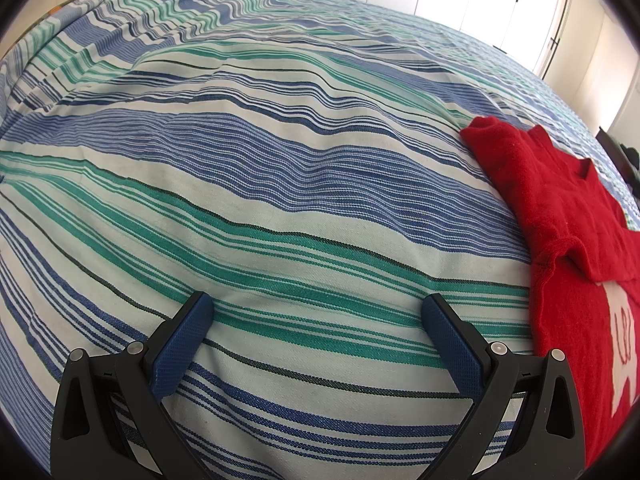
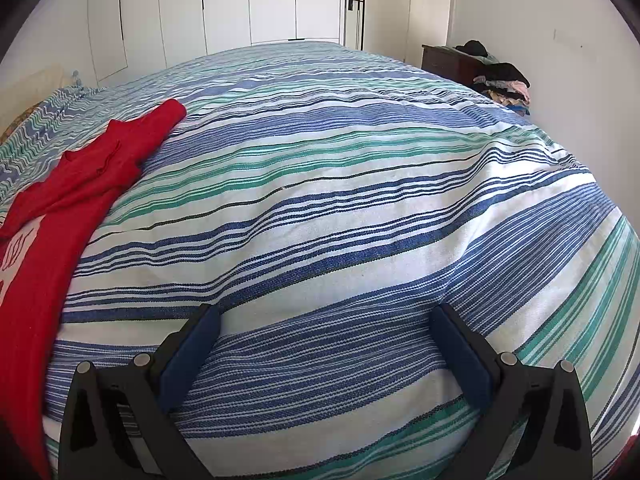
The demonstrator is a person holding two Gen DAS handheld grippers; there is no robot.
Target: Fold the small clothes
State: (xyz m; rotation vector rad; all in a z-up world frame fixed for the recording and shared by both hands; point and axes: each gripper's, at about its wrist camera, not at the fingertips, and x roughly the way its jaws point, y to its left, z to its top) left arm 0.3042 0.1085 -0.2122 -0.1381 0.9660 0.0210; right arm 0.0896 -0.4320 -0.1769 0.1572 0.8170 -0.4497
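Note:
A small red shirt (image 1: 560, 216) with a white print lies flat on the striped bedspread (image 1: 280, 168), its sleeves folded in over the body. It sits at the right edge of the left wrist view and at the left edge of the right wrist view (image 2: 60, 208). My left gripper (image 1: 316, 308) is open and empty, low over bare bedspread to the left of the shirt. My right gripper (image 2: 326, 316) is open and empty, low over the bedspread (image 2: 360, 184) to the right of the shirt.
White wardrobe doors (image 2: 224, 4) line the far wall. A dark dresser (image 2: 448, 60) at the back right carries a pile of clothes (image 2: 502, 80). Pillows under the striped cover (image 1: 132, 12) lie at the head of the bed.

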